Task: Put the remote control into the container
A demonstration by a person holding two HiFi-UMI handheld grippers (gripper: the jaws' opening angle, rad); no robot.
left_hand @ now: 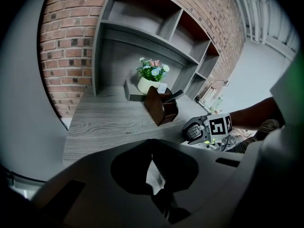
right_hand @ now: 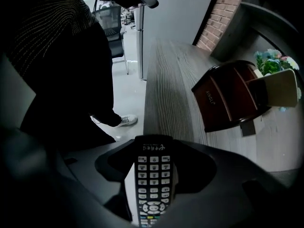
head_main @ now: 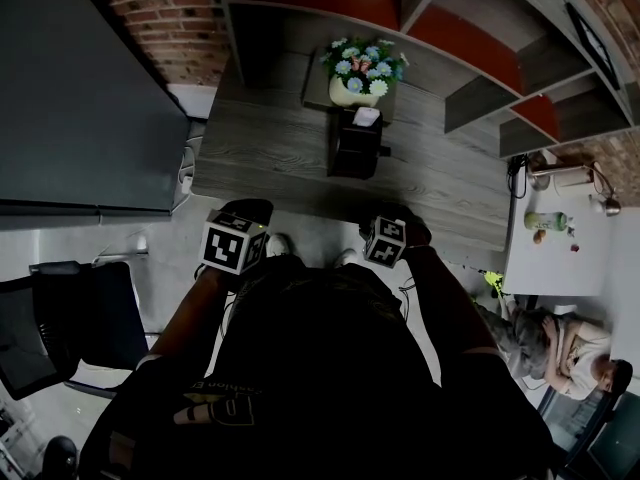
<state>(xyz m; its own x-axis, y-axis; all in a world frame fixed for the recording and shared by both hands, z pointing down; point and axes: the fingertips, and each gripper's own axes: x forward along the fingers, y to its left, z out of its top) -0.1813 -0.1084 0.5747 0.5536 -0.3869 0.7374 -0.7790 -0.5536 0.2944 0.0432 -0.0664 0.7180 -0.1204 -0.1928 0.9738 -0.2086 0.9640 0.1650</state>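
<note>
The black remote control, keypad facing the camera, stands between the jaws of my right gripper, which is shut on it in the air just off the desk's front edge. From the left gripper view the same remote shows in the right gripper. The dark brown container stands on the grey wooden desk, beyond both grippers, with a pale flat item in it. My left gripper holds nothing; only a thin sliver of light shows between its jaws.
A pot of flowers stands behind the container, under grey wall shelves. A large dark panel and an office chair are at the left. At the right are a white table and a seated person.
</note>
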